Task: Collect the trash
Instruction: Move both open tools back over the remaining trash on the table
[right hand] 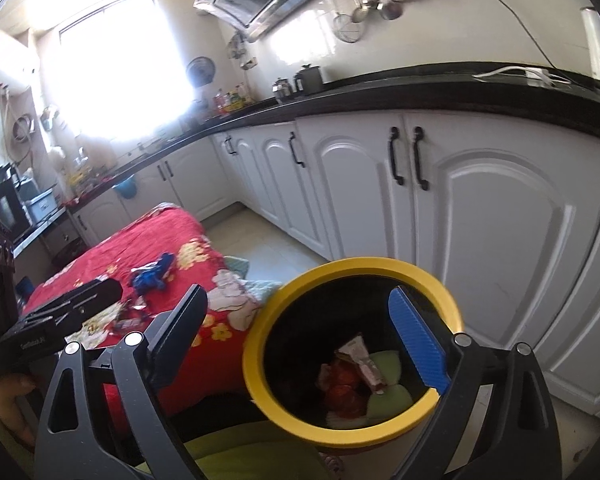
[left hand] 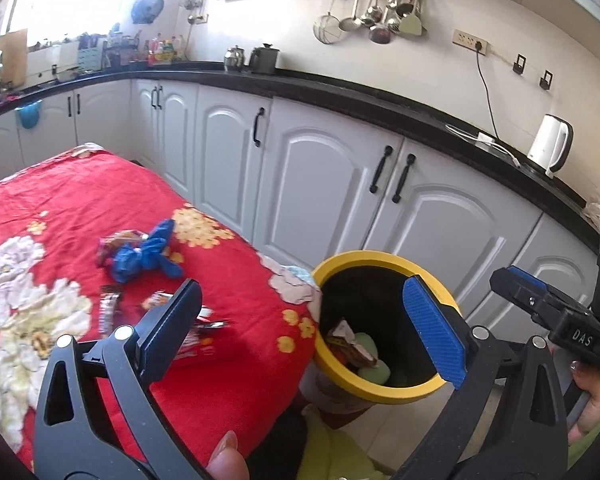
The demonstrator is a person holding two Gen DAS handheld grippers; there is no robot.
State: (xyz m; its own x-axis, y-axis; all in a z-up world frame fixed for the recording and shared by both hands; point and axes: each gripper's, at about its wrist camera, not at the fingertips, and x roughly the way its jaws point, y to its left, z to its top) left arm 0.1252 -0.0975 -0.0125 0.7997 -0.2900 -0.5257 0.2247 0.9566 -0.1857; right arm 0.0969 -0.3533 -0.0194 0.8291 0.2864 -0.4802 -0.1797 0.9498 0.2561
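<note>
Your right gripper point(right hand: 296, 344) has its jaws spread wide with nothing between them. It hangs over the yellow-rimmed bin point(right hand: 260, 320), and the bin's dark mouth fills the gap between the two fingers. Down inside you can see wrappers in the bin point(right hand: 360, 364), some red and some pale green.

Your left gripper point(left hand: 304, 328) is spread wide too, and it holds nothing. Its left finger sits above the red flowered cloth point(left hand: 80, 200). Its right finger sits over the bin, which is at 3 o'clock from the cloth's edge.

So it looks like a drop into the bin is done, and more trash waits. Small snack wrappers point(left hand: 156, 300) lie on the cloth just past the left finger, at 11 o'clock. A blue crumpled bag point(left hand: 148, 254) lies farther out the same way, beside a shiny packet point(left hand: 116, 240).

Next, I think you should move the left gripper out over the nearest wrapper, lower it, and pinch gently, because wrappers are thin and slippery.
</note>
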